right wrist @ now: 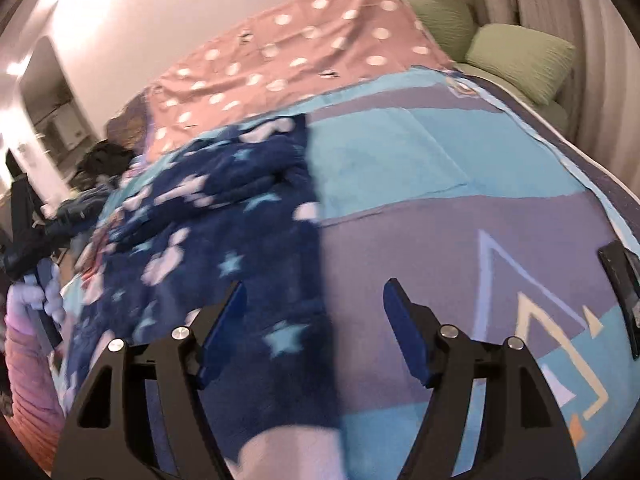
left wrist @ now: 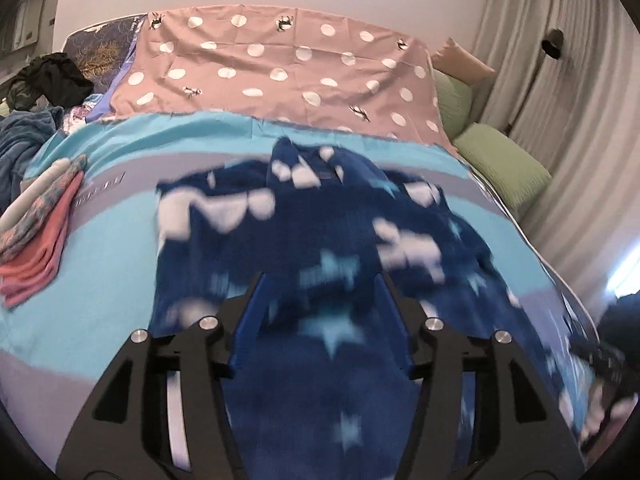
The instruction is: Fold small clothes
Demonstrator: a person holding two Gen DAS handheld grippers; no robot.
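Observation:
A dark blue fleece garment (left wrist: 320, 240) with white clouds and pale stars lies spread on the blue and purple bed cover (left wrist: 112, 248); it is blurred. My left gripper (left wrist: 320, 284) hovers open just over its near part, and the blue pads (left wrist: 250, 312) stand apart with fabric showing between and below them. In the right wrist view the garment (right wrist: 224, 248) fills the left half. My right gripper (right wrist: 314, 284) is open above the garment's right edge, gripping nothing. A gloved hand (right wrist: 36, 300) holds the left tool at the far left.
Folded clothes (left wrist: 40, 232) are stacked at the cover's left edge. A pink dotted cloth (left wrist: 280, 68) covers the far bed. Dark clothes (left wrist: 52, 76) lie at the back left, with green pillows (left wrist: 504, 160) and curtains on the right. A black flat object (right wrist: 622, 280) rests on the cover's right side.

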